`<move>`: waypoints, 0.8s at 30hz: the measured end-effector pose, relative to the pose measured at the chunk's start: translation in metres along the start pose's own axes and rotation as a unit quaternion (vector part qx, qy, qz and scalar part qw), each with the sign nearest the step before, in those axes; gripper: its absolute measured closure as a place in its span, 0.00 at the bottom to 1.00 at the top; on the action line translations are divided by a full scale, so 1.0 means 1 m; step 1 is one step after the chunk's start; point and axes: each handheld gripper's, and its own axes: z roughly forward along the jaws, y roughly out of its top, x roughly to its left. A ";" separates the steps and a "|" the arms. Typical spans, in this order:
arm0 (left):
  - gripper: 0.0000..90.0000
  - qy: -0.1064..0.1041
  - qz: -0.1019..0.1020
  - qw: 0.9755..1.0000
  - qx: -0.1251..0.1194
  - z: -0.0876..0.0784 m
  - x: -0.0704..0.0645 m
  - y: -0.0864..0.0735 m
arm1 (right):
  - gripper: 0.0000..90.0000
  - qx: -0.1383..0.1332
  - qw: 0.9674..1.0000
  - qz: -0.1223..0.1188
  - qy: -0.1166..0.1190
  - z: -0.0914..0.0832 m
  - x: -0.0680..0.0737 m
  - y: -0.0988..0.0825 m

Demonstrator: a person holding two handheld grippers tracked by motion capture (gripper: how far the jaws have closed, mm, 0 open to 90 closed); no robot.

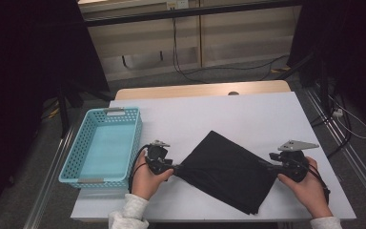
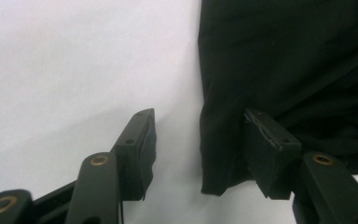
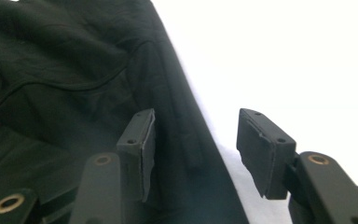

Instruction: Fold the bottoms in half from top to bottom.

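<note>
A folded black cloth (image 1: pixel 228 169) lies flat on the white table (image 1: pixel 219 114), turned like a diamond. My left gripper (image 1: pixel 175 168) sits at the cloth's left corner, held in a hand. In the left gripper view its jaws (image 2: pixel 200 126) stand apart, with the cloth's edge (image 2: pixel 284 60) lying between them and not pressed. My right gripper (image 1: pixel 267 160) sits at the cloth's right corner. The right gripper view has its jaws (image 3: pixel 198 125) apart too, straddling the cloth's edge (image 3: pixel 65 70), which rests on the table.
A light blue perforated basket (image 1: pixel 71 157) stands at the table's left, with nothing in it. A wooden tabletop edge (image 1: pixel 200 89) shows behind the white surface. Cables (image 1: pixel 348 119) trail on the floor to the right.
</note>
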 end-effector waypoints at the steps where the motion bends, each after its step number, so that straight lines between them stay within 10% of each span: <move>1: 0.52 0.000 0.000 1.000 0.003 0.001 0.000 -0.001 | 0.50 0.002 1.000 0.001 -0.002 0.002 -0.001 0.000; 6: 0.56 0.003 0.002 1.000 0.005 0.003 0.000 -0.004 | 0.44 0.027 0.999 0.020 0.007 0.016 -0.005 -0.003; 14: 0.76 -0.035 -0.014 0.999 0.023 0.003 -0.002 -0.009 | 0.86 0.036 0.997 0.027 0.060 0.015 0.000 -0.003; 18: 0.95 -0.034 -0.024 0.998 0.038 0.002 -0.001 -0.008 | 0.90 0.036 0.997 0.027 0.063 0.014 0.002 -0.002; 24: 0.98 -0.030 -0.033 0.998 0.034 -0.007 0.009 -0.004 | 0.91 0.036 0.996 0.024 0.078 0.006 0.005 -0.002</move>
